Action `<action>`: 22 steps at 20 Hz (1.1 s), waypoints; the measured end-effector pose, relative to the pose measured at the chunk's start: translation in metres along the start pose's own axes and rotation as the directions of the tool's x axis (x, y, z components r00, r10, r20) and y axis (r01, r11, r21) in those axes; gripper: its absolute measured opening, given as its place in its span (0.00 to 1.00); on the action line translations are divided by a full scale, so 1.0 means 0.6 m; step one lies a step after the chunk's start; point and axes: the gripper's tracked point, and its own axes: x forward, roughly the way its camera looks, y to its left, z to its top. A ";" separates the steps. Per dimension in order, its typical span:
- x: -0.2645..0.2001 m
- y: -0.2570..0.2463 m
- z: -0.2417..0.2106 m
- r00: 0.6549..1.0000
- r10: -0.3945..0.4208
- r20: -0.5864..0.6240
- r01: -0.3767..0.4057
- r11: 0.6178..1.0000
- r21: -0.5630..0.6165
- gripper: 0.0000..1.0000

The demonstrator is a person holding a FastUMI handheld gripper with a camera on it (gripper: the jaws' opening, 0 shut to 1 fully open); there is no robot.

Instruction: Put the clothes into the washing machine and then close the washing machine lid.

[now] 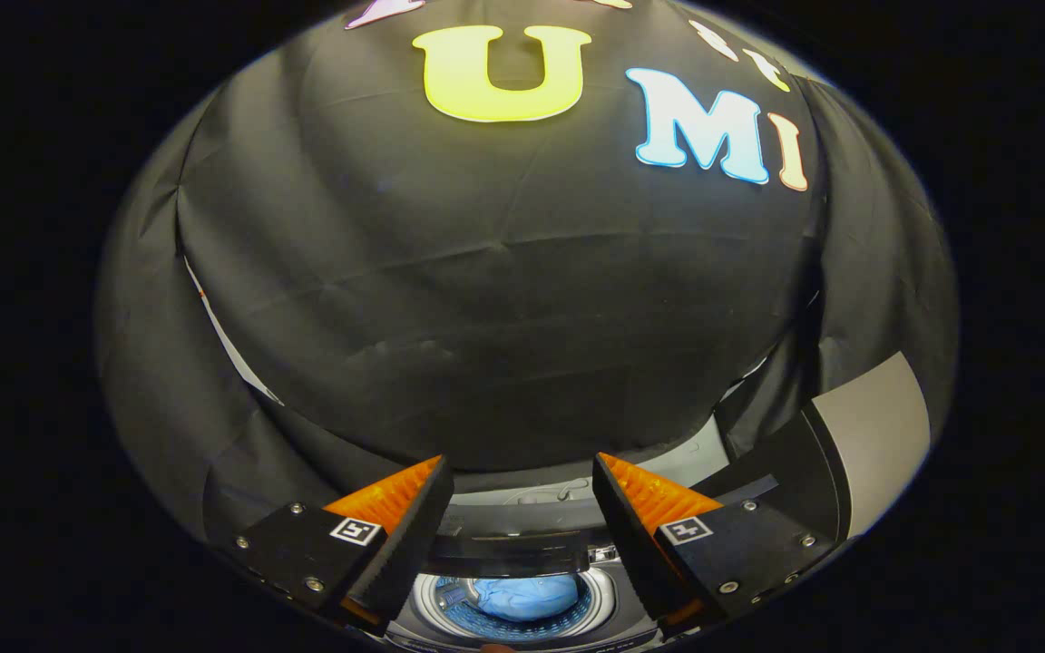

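- The gripper (518,521) has its jaws released, spread wide with nothing between them.
- At 6 o'clock, below and between the fingers, the washing machine (515,544) sits with its drum open.
- Light blue clothes (525,597) lie inside the drum.
- The raised lid (512,551) stands just behind the drum opening, toward 12 o'clock.

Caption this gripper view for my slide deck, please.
Open gripper held above the washing machine, blue clothes already in its drum, lid not yet closed.
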 end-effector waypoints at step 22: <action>-0.001 0.005 -0.008 0.995 0.065 0.075 -0.061 0.997 -0.051 0.97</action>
